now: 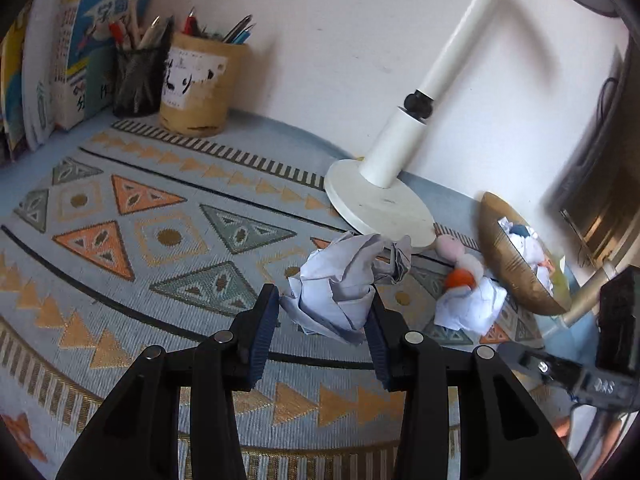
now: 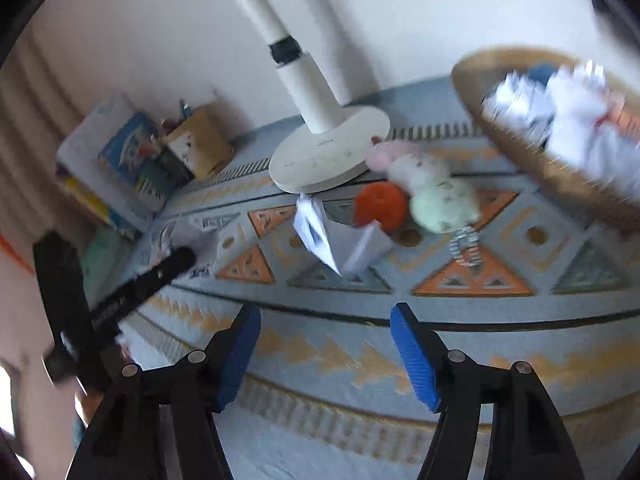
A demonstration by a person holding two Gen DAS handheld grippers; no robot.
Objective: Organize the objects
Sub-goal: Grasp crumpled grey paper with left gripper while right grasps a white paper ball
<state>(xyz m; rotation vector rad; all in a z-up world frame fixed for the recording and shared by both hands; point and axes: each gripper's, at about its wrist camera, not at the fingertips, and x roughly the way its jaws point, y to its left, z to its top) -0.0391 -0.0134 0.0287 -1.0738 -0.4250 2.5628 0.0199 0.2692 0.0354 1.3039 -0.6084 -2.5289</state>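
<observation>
My left gripper [image 1: 322, 300] is shut on a crumpled ball of white paper [image 1: 344, 280], held just above the patterned cloth [image 1: 160, 240]. The right wrist view shows the same paper [image 2: 192, 232] at a left finger [image 2: 172, 264]. My right gripper [image 2: 325, 312] stands open over the cloth with nothing between its blue pads. Beyond it lie a second crumpled paper [image 2: 332, 236], an orange ball [image 2: 380, 204] and a pale plush toy [image 2: 432, 184]. A woven basket [image 2: 500, 120] at the right holds more crumpled paper. From the left wrist, the basket [image 1: 516, 264] is right of the loose paper [image 1: 468, 308].
A white lamp base [image 1: 380, 204] with its slanted pole stands by the wall, close behind the held paper. Two pen holders [image 1: 200, 84] and upright books [image 1: 80, 48] fill the far left corner. A dark monitor edge [image 1: 592, 184] rises at the right.
</observation>
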